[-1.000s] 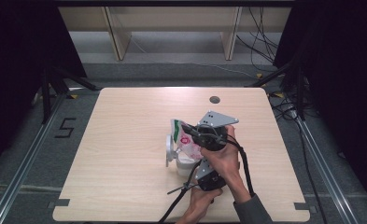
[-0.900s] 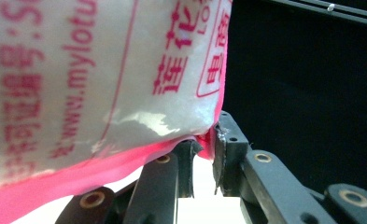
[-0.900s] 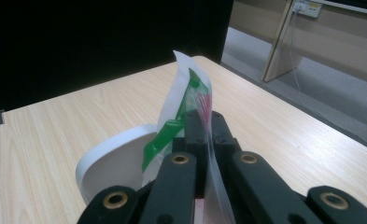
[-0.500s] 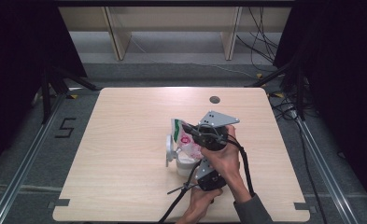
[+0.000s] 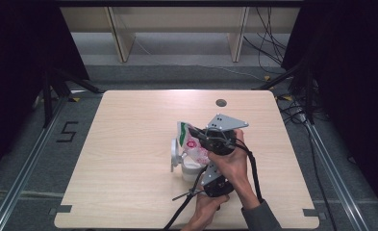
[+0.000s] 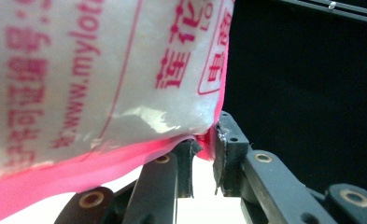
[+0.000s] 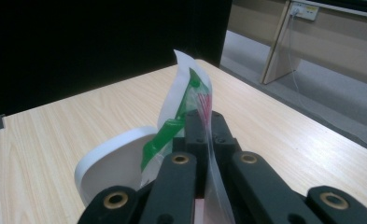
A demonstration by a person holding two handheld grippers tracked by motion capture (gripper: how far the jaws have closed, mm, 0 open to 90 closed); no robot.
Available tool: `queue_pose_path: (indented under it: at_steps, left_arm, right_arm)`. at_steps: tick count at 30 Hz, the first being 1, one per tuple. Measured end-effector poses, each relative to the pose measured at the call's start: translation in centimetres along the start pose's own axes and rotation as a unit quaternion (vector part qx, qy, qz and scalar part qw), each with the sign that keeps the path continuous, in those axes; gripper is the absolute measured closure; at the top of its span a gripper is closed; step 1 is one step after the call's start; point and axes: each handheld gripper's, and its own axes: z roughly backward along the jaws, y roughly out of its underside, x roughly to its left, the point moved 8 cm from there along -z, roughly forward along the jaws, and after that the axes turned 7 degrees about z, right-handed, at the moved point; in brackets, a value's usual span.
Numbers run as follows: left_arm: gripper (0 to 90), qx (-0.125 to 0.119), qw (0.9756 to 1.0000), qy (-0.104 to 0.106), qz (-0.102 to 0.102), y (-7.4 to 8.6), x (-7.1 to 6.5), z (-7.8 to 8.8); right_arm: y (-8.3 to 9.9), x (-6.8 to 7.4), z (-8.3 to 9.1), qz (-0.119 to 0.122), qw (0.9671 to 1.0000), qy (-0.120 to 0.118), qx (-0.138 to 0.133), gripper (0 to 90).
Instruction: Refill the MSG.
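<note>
A white plastic bag (image 5: 190, 142) with pink and green print hangs over a white cup (image 5: 191, 169) whose lid (image 5: 175, 153) stands up at its left. My right gripper (image 5: 198, 137), under its grey plate, is shut on the bag's upper edge; in the right gripper view the film (image 7: 186, 93) runs between the closed jaws of that gripper (image 7: 204, 126), with the white lid (image 7: 111, 158) beyond. My left gripper (image 5: 205, 163) comes up from below. In the left gripper view its tips (image 6: 203, 149) pinch the pink bottom corner of the bag (image 6: 102, 70).
The light wooden table (image 5: 129, 144) has a round dark grommet (image 5: 220, 102) near its far edge. Behind the table stand shelf legs (image 5: 119, 38). Cables (image 5: 273, 48) lie on the floor at the back right. Metal rails run along both sides.
</note>
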Motion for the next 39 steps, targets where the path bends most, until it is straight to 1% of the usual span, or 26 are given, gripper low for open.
queue_pose_path:
  at_steps: [1, 2, 3, 5, 6, 7, 8, 9, 10, 12, 14, 16, 17, 20, 21, 22, 23, 26, 27, 28, 31, 33, 34, 35, 37, 39]
  left_arm:
    - [79.0, -0.001, 1.0000, 0.001, 0.001, 0.0, 0.0, 0.0]
    - [79.0, -0.001, 1.0000, 0.001, 0.001, 0.0, 0.0, 0.0]
    - [79.0, -0.001, 1.0000, 0.000, 0.001, 0.0, 0.0, 0.1]
    - [78.9, -0.001, 1.0000, 0.001, 0.001, 0.0, 0.0, 0.1]
    - [78.8, 0.001, 1.0000, 0.000, -0.002, 0.0, 0.1, 0.1]
    - [78.7, 0.002, 1.0000, 0.000, -0.001, 0.1, 0.0, 0.1]
    - [78.6, 0.002, 1.0000, 0.000, -0.001, 0.1, 0.0, 0.1]
    - [78.4, 0.003, 1.0000, -0.001, -0.002, 0.1, 0.0, 0.2]
    - [78.4, 0.003, 1.0000, -0.003, -0.002, 0.2, 0.0, 0.2]
    - [78.3, 0.006, 1.0000, -0.004, -0.002, 0.2, 0.1, 0.2]
    - [78.2, 0.007, 1.0000, -0.005, -0.001, 0.3, 0.1, 0.2]
    - [78.1, 0.010, 0.9999, -0.007, -0.002, 0.3, 0.1, 0.3]
    - [78.0, 0.009, 0.9999, -0.006, -0.003, 0.3, 0.1, 0.2]
    - [77.6, 0.019, 0.9997, -0.011, -0.007, 0.4, 0.3, 0.4]
    - [77.6, 0.019, 0.9997, -0.011, -0.008, 0.5, 0.3, 0.4]
    - [77.5, 0.021, 0.9997, -0.012, -0.008, 0.5, 0.3, 0.4]
    - [77.4, 0.023, 0.9996, -0.012, -0.008, 0.5, 0.3, 0.4]
    - [77.2, 0.028, 0.9994, -0.016, -0.010, 0.6, 0.3, 0.5]
    - [77.1, 0.026, 0.9995, -0.012, -0.009, 0.6, 0.3, 0.4]
    - [77.1, 0.031, 0.9993, -0.017, -0.010, 0.7, 0.4, 0.5]
    - [77.0, 0.032, 0.9993, -0.017, -0.010, 0.7, 0.4, 0.4]
    - [76.8, 0.035, 0.9992, -0.018, -0.011, 0.8, 0.4, 0.5]
    - [76.4, 0.035, 0.9992, -0.018, -0.011, 0.8, 0.4, 0.5]
    - [76.3, 0.034, 0.9993, -0.013, -0.011, 0.8, 0.4, 0.4]
    - [76.0, 0.034, 0.9993, -0.012, -0.012, 0.8, 0.4, 0.5]
    - [75.9, 0.034, 0.9993, -0.011, -0.011, 0.8, 0.4, 0.5]
  right_arm:
    - [-0.1, -0.2, 0.1, 0.009, 0.9999, 0.003, -0.004, 90.0]
    - [-0.1, -0.2, 0.1, 0.009, 0.9999, 0.003, -0.004, 90.0]
    - [-0.2, -0.2, 0.0, 0.003, 0.9999, -0.005, -0.016, 90.0]
    - [-0.2, -0.1, 0.2, 0.003, 0.9999, -0.008, -0.012, 90.0]
    - [-0.2, 0.1, 0.4, -0.013, 0.9999, -0.009, -0.008, 90.0]
    - [-0.2, -0.1, 0.5, -0.005, 0.9999, -0.005, -0.009, 90.0]
    - [-0.4, -0.3, 0.4, 0.009, 0.9997, -0.005, -0.021, 90.0]
    - [-0.4, -0.3, 0.6, -0.001, 0.9998, -0.005, -0.017, 90.0]
    - [-0.5, -0.5, 0.6, 0.004, 0.9997, -0.003, -0.025, 90.0]
    - [-0.3, -0.2, 0.8, -0.010, 0.9997, -0.012, -0.016, 90.0]
    - [-0.4, -0.1, 1.0, -0.019, 0.9996, -0.013, -0.018, 90.0]
    - [-0.5, -0.4, 1.1, -0.010, 0.9996, -0.014, -0.023, 90.0]
    - [-0.5, -0.5, 1.2, -0.007, 0.9996, -0.008, -0.026, 90.0]
    - [-0.5, -0.4, 1.6, -0.017, 0.9994, -0.015, -0.025, 90.0]
    - [-0.7, -0.6, 1.6, -0.007, 0.9993, -0.014, -0.033, 90.0]
    - [-0.7, -0.6, 1.7, -0.014, 0.9991, -0.017, -0.035, 90.0]
    - [-0.7, -0.9, 2.0, -0.007, 0.9994, -0.007, -0.034, 90.0]
    - [-0.7, -0.8, 2.3, -0.030, 0.9988, -0.015, -0.037, 90.0]
    - [-0.7, -1.0, 2.3, -0.024, 0.9988, -0.015, -0.040, 90.0]
    - [-0.7, -1.1, 2.5, -0.029, 0.9986, -0.016, -0.042, 90.0]
    - [-0.7, -1.3, 2.9, -0.031, 0.9985, -0.014, -0.043, 90.0]
    - [-0.7, -1.4, 3.1, -0.035, 0.9984, -0.006, -0.044, 90.0]
    - [-0.7, -1.4, 3.1, -0.035, 0.9984, -0.006, -0.044, 90.0]
    - [-0.7, -1.4, 3.2, -0.034, 0.9981, -0.015, -0.048, 90.0]
    - [-0.7, -1.5, 3.4, -0.038, 0.9982, -0.011, -0.044, 90.0]
    - [-0.7, -1.6, 3.6, -0.038, 0.9978, -0.015, -0.052, 90.0]
